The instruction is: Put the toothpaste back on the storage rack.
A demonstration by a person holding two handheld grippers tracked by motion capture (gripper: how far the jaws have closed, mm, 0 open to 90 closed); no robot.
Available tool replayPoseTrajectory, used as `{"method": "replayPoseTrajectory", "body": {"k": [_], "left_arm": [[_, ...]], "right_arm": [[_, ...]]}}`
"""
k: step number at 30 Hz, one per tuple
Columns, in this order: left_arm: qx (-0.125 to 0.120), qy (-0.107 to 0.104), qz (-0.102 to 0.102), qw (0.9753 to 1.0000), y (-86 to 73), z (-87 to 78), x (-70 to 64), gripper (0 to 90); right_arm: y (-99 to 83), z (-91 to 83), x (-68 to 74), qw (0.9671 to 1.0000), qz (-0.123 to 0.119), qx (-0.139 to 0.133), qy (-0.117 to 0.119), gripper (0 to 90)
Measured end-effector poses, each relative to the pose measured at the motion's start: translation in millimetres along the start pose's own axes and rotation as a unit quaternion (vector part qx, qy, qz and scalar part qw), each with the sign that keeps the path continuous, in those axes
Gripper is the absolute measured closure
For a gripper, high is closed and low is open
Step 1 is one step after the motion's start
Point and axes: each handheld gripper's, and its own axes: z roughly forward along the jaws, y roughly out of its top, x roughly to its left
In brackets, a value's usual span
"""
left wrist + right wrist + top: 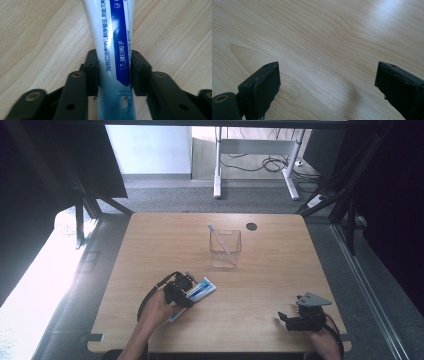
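Left gripper (113,72): clamping a toothpaste tube (112,37) between both black jaws, seen close in the left gripper view, pads pressing on either side of the tube's lower body.
Toothpaste tube, close up: lying flat on the wooden table (37,32), running lengthwise up out of frame, showing a blue stripe with white printed characters on a white body.
Toothpaste tube, from above: sitting near the table's front edge, left of centre, pointing diagonally toward the middle (200,290); print too small to read in the high view.
Left hand (159,309): gripping the left gripper (186,290) from behind, forearm coming in from the bottom edge.
Right gripper (327,82): standing wide apart, holding nothing, bare wood grain lying between the jaws in the right gripper view.
Right gripper, from above: resting near the front right corner (286,318), well apart from the tube, grey plate on top.
Clear container (225,251): standing toward the table's middle, holding a pink-handled toothbrush (221,241) leaning inside it.
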Motion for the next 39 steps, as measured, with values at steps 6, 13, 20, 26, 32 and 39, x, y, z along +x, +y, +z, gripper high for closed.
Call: {"method": "replayPoseTrajectory", "body": {"k": [6, 13, 20, 26, 32, 39], "left_arm": [[-0.009, 0.001, 0.009, 0.9999, -1.7, -2.7, -0.5, 70.9], [-0.036, 0.002, 0.007, 0.9993, -1.5, -6.3, 0.7, 72.1], [-0.068, -0.004, 0.012, 0.9976, 2.4, -18.9, 1.0, 72.2], [-0.089, -0.008, 0.013, 0.9959, 7.5, -29.4, 2.5, 72.1], [-0.109, -0.012, 0.013, 0.9938, 12.8, -37.9, 5.3, 72.2], [-0.128, -0.015, 0.017, 0.9916, 18.9, -47.8, 6.8, 72.2]], "right_arm": [[-0.2, 0.3, -0.2, 1.0, 0.0, 0.001, 0.0, 6.1], [-0.8, 1.1, -0.6, 1.0, 0.001, 0.004, 0.0, 6.1], [-1.2, 1.7, -0.4, 1.0, 0.002, 0.006, 0.003, 6.1], [-1.4, 1.5, -1.6, 0.9999, 0.01, 0.002, 0.013, 4.4], [-1.7, 2.2, -2.0, 0.9995, 0.018, 0.002, 0.026, 0.4], [-1.8, 3.7, -1.5, 0.9991, 0.022, 0.003, 0.037, 0.0]]}}
